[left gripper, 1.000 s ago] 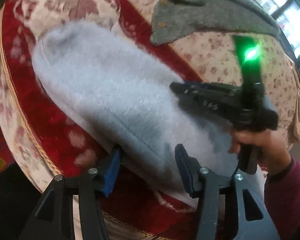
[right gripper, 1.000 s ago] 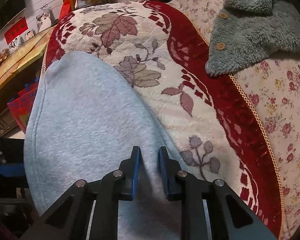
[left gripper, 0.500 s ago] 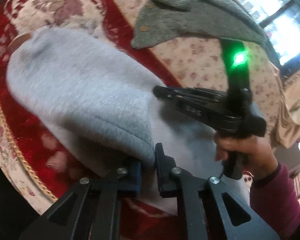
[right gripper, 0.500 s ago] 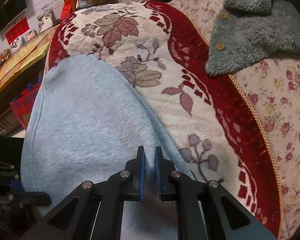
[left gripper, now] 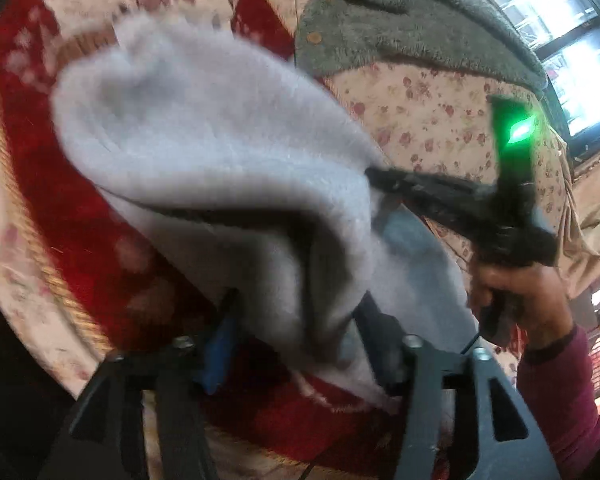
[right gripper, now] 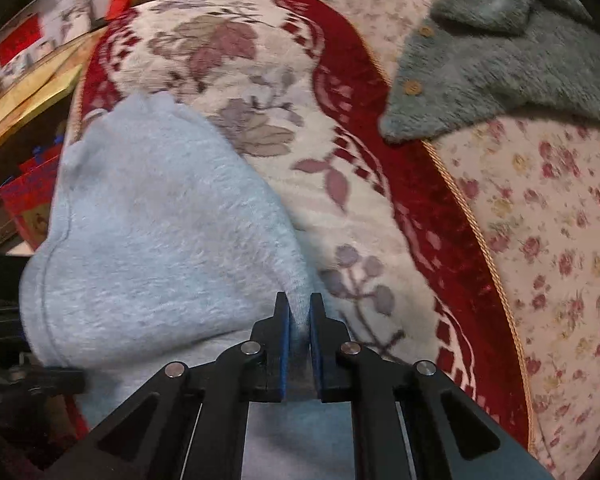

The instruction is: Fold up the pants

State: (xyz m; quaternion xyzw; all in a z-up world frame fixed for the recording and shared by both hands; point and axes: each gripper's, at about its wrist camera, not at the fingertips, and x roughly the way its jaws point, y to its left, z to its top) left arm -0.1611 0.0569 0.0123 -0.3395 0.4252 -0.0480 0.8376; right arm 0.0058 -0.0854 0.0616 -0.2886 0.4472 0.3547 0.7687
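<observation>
The light grey fleece pants (left gripper: 204, 148) lie on the red and cream floral blanket (left gripper: 32, 184), with their near end lifted and folded over. My left gripper (left gripper: 296, 332) has its jaws wide apart, and a hanging fold of the pants sits loosely between them. My right gripper (right gripper: 299, 312) is shut on the pants' edge (right gripper: 300, 300) and holds it raised. The right gripper also shows in the left wrist view (left gripper: 460, 200), with a green light on its handle.
A grey-green fleece jacket (right gripper: 500, 52) with buttons lies on the flowered sofa cover (right gripper: 560, 240) at the back right. The blanket's (right gripper: 260, 80) red border runs between them. Shelves and red boxes (right gripper: 28, 184) stand off the left edge. A bright window (left gripper: 560, 20) is at upper right.
My left gripper shut on the pants' edge, lifted it, and has now opened around the fold. My right gripper closed on the other edge and keeps it raised; the near end has folded forward.
</observation>
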